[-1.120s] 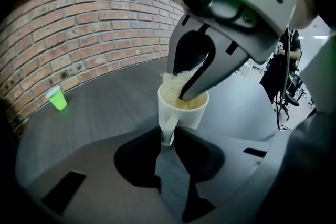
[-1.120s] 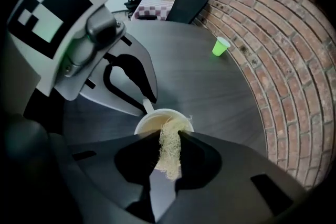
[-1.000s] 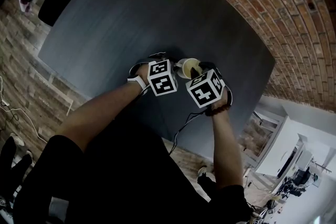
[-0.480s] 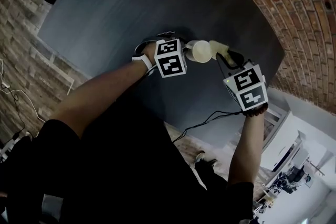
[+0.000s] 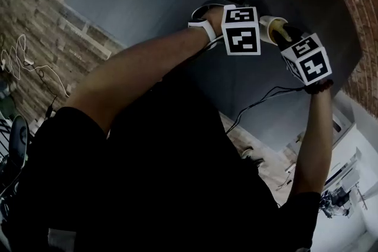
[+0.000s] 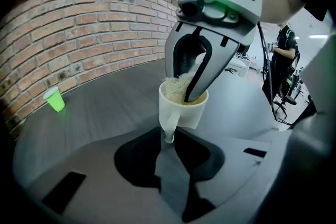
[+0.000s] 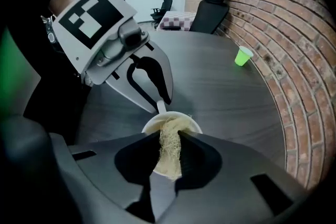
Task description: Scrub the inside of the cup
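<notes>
Gripping a wad of pale fibre scrubber point(image 7: 169, 153) between its narrowed jaws, the right gripper point(image 7: 169, 143) is pressing that wad down into the cup point(image 7: 193, 123) directly ahead of it. Half a second earlier this gripper was standing off to the side, clear of the cup's mouth. It is now coming back in, so the scrubbing is likely running as repeated in-and-out strokes and is well under way.

The cup is holding only the fibres and the right gripper's fingertips; no water or suds are showing. Just beyond the cup, the left gripper point(image 6: 167, 138) is pinching the handle point(image 6: 168, 132) and keeping the cup raised off the table point(image 7: 226, 92). Far ahead, near the brick wall point(image 7: 299, 60), a green cup point(image 7: 242, 56) is standing alone, its contents impossible to tell.
</notes>
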A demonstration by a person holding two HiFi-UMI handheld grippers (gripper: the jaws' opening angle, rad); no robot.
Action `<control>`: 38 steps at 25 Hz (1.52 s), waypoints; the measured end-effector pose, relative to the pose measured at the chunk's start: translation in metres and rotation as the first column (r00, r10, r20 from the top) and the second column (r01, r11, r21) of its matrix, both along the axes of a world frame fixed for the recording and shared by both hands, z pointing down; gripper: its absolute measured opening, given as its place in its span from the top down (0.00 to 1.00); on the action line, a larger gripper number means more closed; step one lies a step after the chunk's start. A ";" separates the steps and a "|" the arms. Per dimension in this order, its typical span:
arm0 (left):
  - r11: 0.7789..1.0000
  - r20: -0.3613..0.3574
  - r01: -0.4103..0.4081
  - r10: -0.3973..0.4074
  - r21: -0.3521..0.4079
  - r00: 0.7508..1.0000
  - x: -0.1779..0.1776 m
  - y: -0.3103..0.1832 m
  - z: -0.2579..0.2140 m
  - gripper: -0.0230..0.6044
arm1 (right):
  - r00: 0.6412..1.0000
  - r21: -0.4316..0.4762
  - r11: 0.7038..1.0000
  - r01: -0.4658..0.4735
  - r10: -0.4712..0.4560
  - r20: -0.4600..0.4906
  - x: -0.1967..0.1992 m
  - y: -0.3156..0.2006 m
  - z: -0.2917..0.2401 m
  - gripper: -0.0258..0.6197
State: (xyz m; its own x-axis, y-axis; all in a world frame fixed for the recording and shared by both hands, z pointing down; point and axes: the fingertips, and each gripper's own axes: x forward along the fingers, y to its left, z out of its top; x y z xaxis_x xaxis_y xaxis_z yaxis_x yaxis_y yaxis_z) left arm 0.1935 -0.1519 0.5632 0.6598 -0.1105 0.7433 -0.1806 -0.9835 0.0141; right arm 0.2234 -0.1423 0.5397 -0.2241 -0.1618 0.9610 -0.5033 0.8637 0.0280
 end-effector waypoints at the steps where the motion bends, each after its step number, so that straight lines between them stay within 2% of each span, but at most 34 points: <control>1: 1.000 -0.001 0.001 -0.001 -0.006 1.000 -0.001 0.001 0.001 0.82 | 1.000 -0.008 1.000 0.012 -0.012 -0.007 -0.001 0.000 0.006 0.83; 5: 1.000 -0.013 0.011 -0.011 -0.028 1.000 0.003 0.003 0.002 0.82 | 0.999 -0.029 0.999 0.031 -0.031 -0.020 -0.001 0.001 0.015 0.83; 12: 0.999 -0.027 0.005 -0.006 -0.039 1.000 0.007 0.006 0.009 0.82 | 0.985 -0.148 0.988 -0.040 0.064 0.163 -0.007 0.011 -0.006 0.83; 16: 0.999 -0.043 0.005 -0.007 -0.046 0.999 0.008 0.004 0.004 0.82 | 0.938 -0.182 0.976 -0.118 0.170 0.301 -0.001 0.007 -0.051 0.83; 19: 0.999 -0.044 0.008 -0.010 -0.048 0.999 0.007 0.003 0.007 0.82 | 0.889 -0.167 0.972 -0.164 0.219 0.403 0.001 0.000 -0.089 0.83; 20: 0.999 -0.045 0.010 -0.012 -0.050 0.999 0.006 0.003 0.009 0.82 | 0.883 -0.151 0.974 -0.166 0.215 0.417 0.002 -0.001 -0.098 0.83; 21: 0.999 -0.046 0.013 -0.015 -0.051 0.999 0.006 0.003 0.011 0.82 | 0.891 -0.123 0.980 -0.155 0.193 0.412 0.004 -0.002 -0.103 0.83; 22: 0.999 -0.047 0.015 -0.017 -0.051 0.999 0.005 0.004 0.011 0.82 | 0.913 -0.084 0.989 -0.122 0.145 0.382 0.007 0.000 -0.104 0.83; 24: 0.999 -0.049 0.016 -0.019 -0.050 0.999 0.003 0.005 0.010 0.82 | 0.963 -0.001 1.000 0.023 -0.022 0.269 0.010 0.007 -0.095 0.83; 25: 0.999 -0.049 0.016 -0.018 -0.048 0.999 0.003 0.006 0.008 0.82 | 0.970 0.024 0.994 0.108 -0.111 0.215 0.009 0.011 -0.088 0.83; 27: 0.999 -0.047 0.014 -0.016 -0.042 0.999 0.003 0.005 0.004 0.82 | 0.962 0.043 0.974 0.223 -0.227 0.151 -0.002 0.016 -0.074 0.83; 30: 0.999 -0.039 0.009 -0.010 -0.038 0.999 0.002 0.005 0.003 0.82 | 0.937 0.051 0.938 0.342 -0.345 0.056 -0.012 0.017 -0.043 0.83; 34: 0.999 -0.037 0.005 -0.006 -0.036 0.999 0.000 0.004 0.007 0.82 | 0.887 0.005 0.890 0.456 -0.454 -0.085 -0.008 0.012 -0.001 0.83; 36: 1.000 -0.033 -0.004 0.003 -0.030 0.999 -0.003 0.005 0.008 0.82 | 0.864 -0.039 0.870 0.492 -0.493 -0.104 -0.010 0.015 0.009 0.83; 38: 1.000 -0.022 -0.008 0.008 -0.026 1.000 -0.005 0.007 0.009 0.82 | 0.857 -0.081 0.860 0.503 -0.509 -0.080 -0.014 0.021 0.011 0.83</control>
